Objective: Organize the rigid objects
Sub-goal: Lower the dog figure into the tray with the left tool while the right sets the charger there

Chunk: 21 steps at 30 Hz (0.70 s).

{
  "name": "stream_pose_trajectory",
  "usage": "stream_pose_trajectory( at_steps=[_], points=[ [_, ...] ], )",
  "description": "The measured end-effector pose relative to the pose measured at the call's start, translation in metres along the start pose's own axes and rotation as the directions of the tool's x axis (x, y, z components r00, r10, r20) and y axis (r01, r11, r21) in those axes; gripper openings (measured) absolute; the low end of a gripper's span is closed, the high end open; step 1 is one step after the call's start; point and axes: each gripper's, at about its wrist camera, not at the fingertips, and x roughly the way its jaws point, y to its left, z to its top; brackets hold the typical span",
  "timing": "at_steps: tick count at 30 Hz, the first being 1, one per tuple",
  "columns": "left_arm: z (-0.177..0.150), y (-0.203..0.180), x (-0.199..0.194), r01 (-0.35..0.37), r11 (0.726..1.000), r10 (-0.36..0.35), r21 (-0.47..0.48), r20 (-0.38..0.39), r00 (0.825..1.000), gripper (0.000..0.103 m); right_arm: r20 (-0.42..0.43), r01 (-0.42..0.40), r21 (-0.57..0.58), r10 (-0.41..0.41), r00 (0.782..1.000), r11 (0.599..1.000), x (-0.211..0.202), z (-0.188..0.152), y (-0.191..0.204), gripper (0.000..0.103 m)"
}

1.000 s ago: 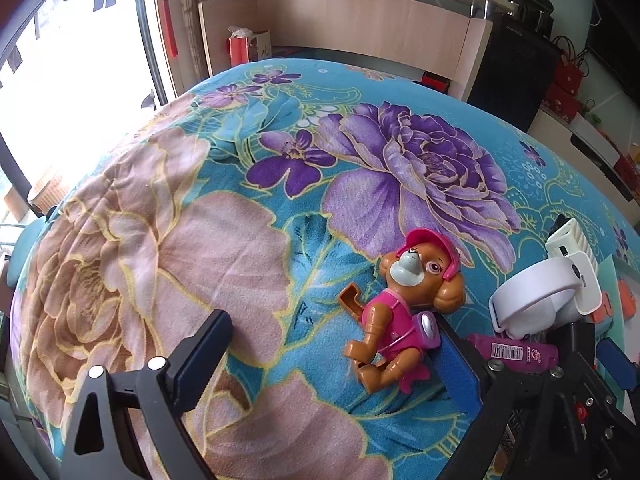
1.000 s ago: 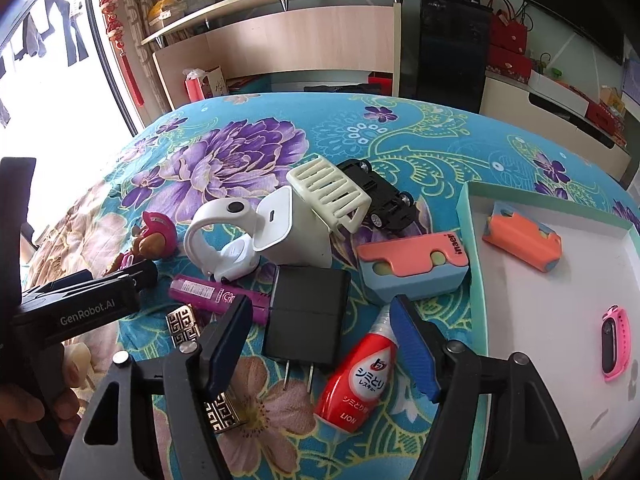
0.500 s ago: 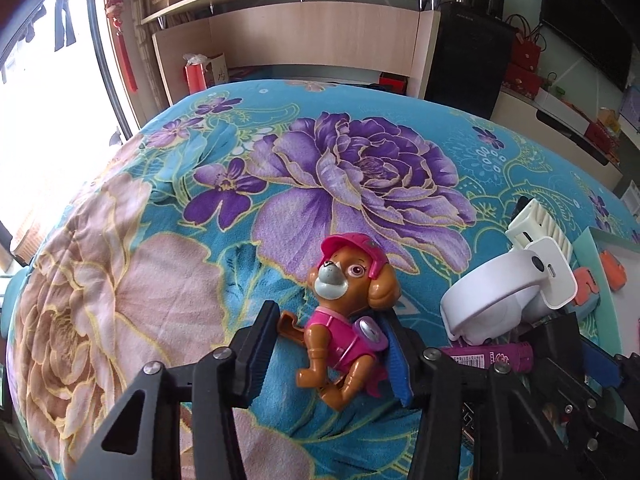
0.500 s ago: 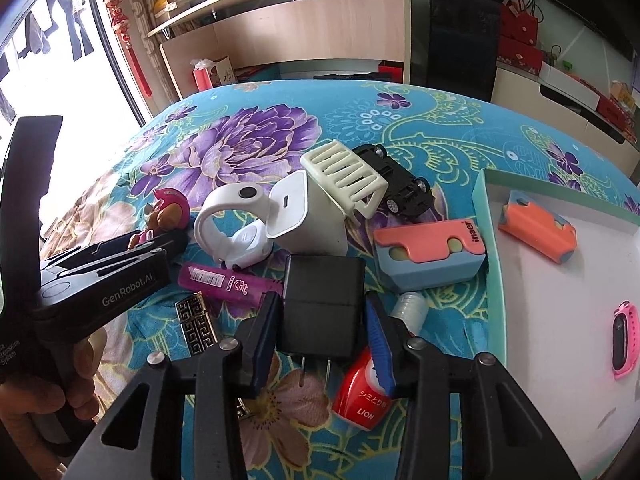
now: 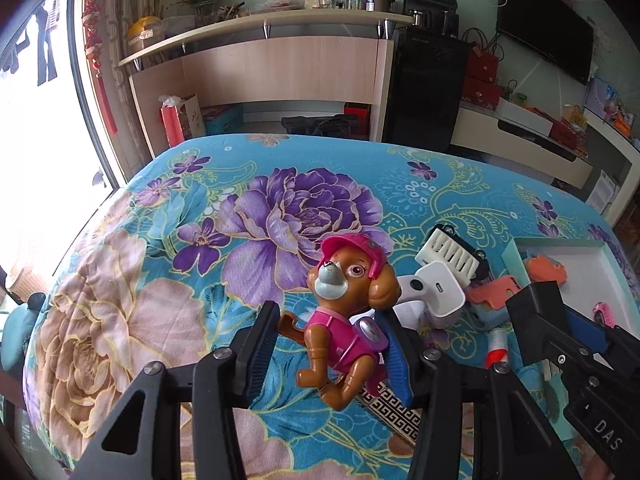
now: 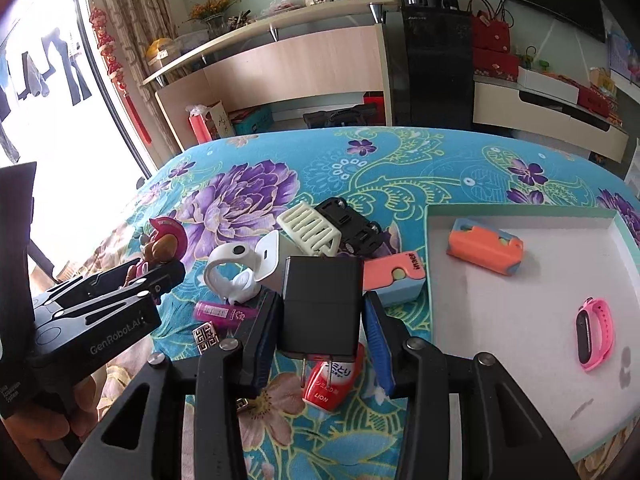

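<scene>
The left gripper has its fingers closed on a toy dog, pads pressing the pink torso from both sides, so the dog hangs clear of the bed. The right gripper has its fingers clamped on the flat sides of a black charger, prongs pointing down, also lifted off the bed.

Both things look like hard, light plastic. The dog is glossy and lumpy, so it may twist in the grip; the broad torso seems the safest place to hold, not the thin limbs or tail. The charger is boxy and stiff, and its flat faces give the pads a firm seat; the metal prongs are best left alone.

Taking the tray as landmark: the charger hangs just left of its near corner, and the dog is further left, well apart from it. Inside the tray lie an orange case and a pink band. Touching the tray's left wall is a second orange case. Left of that sit a white stand, a cream grille on a black toy car, a magenta tube and a red bottle.

The bottle is half hidden under the charger. A patterned clip is partly covered by the fingers. The tray's near edge is cut off.
</scene>
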Motion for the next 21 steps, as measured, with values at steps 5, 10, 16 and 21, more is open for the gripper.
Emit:
stream_pose_trajectory(
  at_steps=[5, 10, 16, 21],
  points=[
    [0.007, -0.037, -0.008, 0.042, 0.996, -0.042, 0.073, -0.001, 0.999, 0.052, 0.022, 0.093, 0.067, -0.094, 0.995, 0.993, -0.015, 0.003, -0.036, 0.043],
    [0.007, -0.081, -0.006, 0.086, 0.985, -0.083, 0.147, -0.028, 0.996, 0.052, 0.004, 0.174, 0.176, -0.177, 0.984, 0.969, -0.024, 0.0, -0.087, 0.043],
    [0.004, -0.134, -0.001, 0.138, 0.964, -0.127, 0.226, -0.062, 0.99, 0.052, -0.014, 0.251, 0.284, -0.258, 0.966, 0.925, -0.038, -0.009, -0.136, 0.043],
    [-0.002, -0.176, 0.001, 0.163, 0.938, -0.144, 0.305, -0.086, 0.986, 0.052, -0.001, 0.258, 0.343, -0.274, 0.962, 0.903, -0.05, -0.013, -0.158, 0.043]
  ],
)
